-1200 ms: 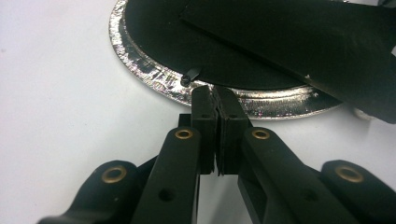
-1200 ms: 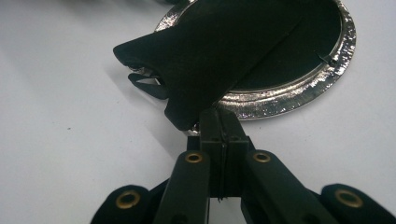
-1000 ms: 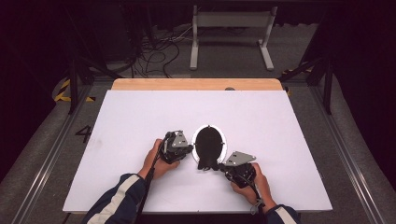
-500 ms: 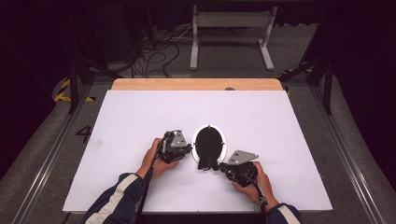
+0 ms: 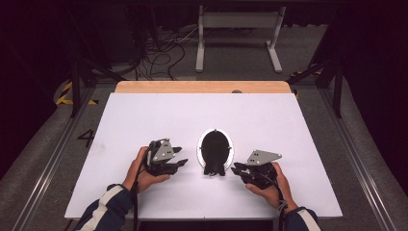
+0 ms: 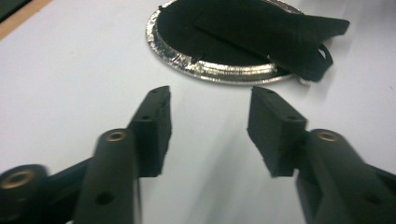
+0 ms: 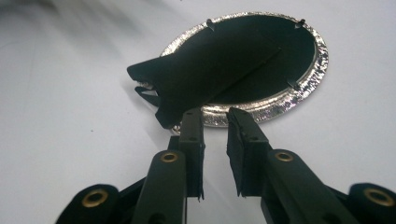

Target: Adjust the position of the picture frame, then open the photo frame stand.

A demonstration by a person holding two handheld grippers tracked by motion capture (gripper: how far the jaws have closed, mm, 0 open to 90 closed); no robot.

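Note:
An oval silver-rimmed plate (image 5: pixel 229 147) with a black inside lies at the middle of the white table (image 5: pixel 144 120). A black flap (image 5: pixel 213 167) lies over it and pokes past its near rim; it shows again as the black flap (image 6: pixel 299 35) and the black flap (image 7: pixel 196 79). My left gripper (image 5: pixel 180 162) sits left of the plate's near end, apart from it. Its jaws have just been opening and stand wide, as the left gripper (image 6: pixel 210 93) shows, with nothing between them. My right gripper (image 5: pixel 235 169) sits right of the near end. Its jaws have just been opening to a narrow gap, seen at the right gripper (image 7: pixel 215 114), and hold nothing.
A wooden strip (image 5: pixel 202 86) runs along the table's far edge. Beyond it stand a grey metal frame (image 5: pixel 238 29) and loose cables (image 5: pixel 163 53) on the floor. Metal rails (image 5: pixel 48 163) flank the table on both sides.
Both grippers have drawn back from the near end of the black flap, the left one leftward and the right one rightward. Their jaws have parted and let go of it.

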